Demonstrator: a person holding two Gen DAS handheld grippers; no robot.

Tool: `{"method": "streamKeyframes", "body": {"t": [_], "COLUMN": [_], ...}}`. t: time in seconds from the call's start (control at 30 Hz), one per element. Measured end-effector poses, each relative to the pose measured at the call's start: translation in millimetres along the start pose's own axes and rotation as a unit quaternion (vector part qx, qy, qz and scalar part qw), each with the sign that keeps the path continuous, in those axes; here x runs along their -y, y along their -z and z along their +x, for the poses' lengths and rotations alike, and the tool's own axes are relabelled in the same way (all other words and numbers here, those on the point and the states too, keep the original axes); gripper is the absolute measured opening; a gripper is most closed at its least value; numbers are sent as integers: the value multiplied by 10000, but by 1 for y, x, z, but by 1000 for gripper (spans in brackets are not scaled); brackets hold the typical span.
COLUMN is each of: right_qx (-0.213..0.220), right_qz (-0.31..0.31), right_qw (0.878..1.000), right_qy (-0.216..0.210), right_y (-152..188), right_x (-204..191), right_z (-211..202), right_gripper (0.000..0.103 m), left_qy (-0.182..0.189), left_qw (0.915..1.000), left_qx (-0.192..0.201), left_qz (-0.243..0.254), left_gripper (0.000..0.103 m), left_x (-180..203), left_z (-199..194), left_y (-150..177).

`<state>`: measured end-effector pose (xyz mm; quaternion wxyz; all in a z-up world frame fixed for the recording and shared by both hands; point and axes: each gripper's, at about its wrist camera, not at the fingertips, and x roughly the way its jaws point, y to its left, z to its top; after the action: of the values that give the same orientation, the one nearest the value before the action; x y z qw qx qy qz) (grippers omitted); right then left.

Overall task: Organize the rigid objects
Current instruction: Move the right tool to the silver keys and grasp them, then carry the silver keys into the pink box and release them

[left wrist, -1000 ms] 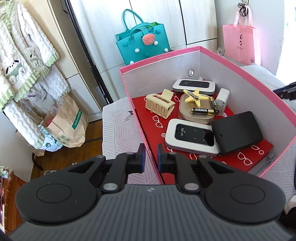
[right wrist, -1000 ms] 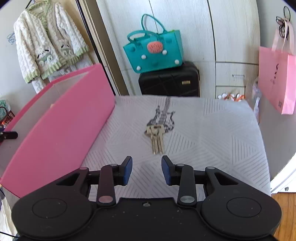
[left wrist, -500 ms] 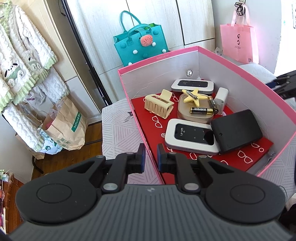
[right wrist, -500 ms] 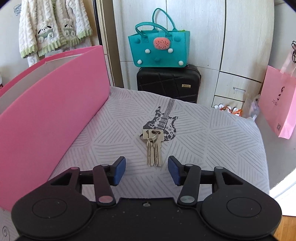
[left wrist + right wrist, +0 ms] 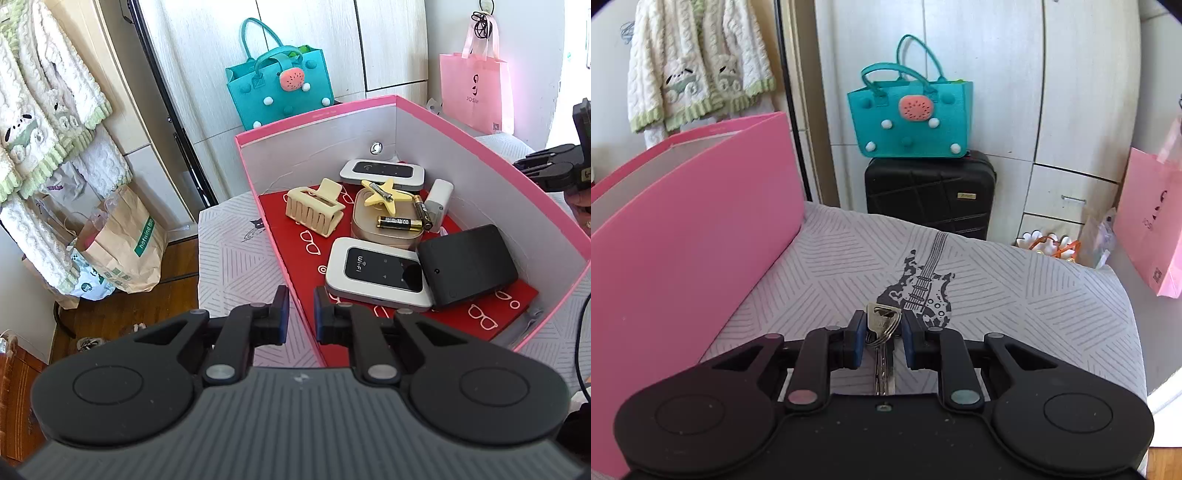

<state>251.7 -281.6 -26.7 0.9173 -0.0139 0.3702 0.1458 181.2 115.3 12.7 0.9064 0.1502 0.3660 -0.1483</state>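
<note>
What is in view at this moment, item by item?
box: 1, pink, on bed
Wi-Fi routers: 2, white, in box
hair claw: 1, cream, in box
star clip: 1, yellow, on beige case
batteries: 2, black-gold, in box
black case: 1, in box
charger: 1, white, in box
keys: 1 bunch, silver, on bedspread
tote: 1, teal, on suitcase
left gripper: shut on box wall
right gripper: closing around keys

Box: pink box (image 5: pixel 461 125), red-lined
Contents: two wifi routers (image 5: pixel 380 273), hair claw (image 5: pixel 314 212), star clip (image 5: pixel 382 194), batteries (image 5: pixel 399 222), black case (image 5: pixel 467 266)
Left gripper (image 5: pixel 298 314): clamping box's near wall
</note>
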Motion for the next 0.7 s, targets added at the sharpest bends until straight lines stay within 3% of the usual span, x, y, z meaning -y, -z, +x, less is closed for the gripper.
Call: {"method": "streamKeyframes", "body": {"t": [0.2, 0.7], "right_qx": [221, 987], "right_qz": [281, 194], "right_qw": [9992, 9935], "right_qy": [-167, -527], "right_y": [-2, -28], "right_x": [4, -21], "right_z": [-16, -81], "right_gripper": [23, 23], "left_qy": [-42, -62], "left_qw": [10000, 9999], "left_qx": [-25, -46], "left_qz": [-15, -147], "left_gripper": [12, 12], "left_x": [-1, -1], "left_z": [1, 1], "left_y": [-2, -3]}}
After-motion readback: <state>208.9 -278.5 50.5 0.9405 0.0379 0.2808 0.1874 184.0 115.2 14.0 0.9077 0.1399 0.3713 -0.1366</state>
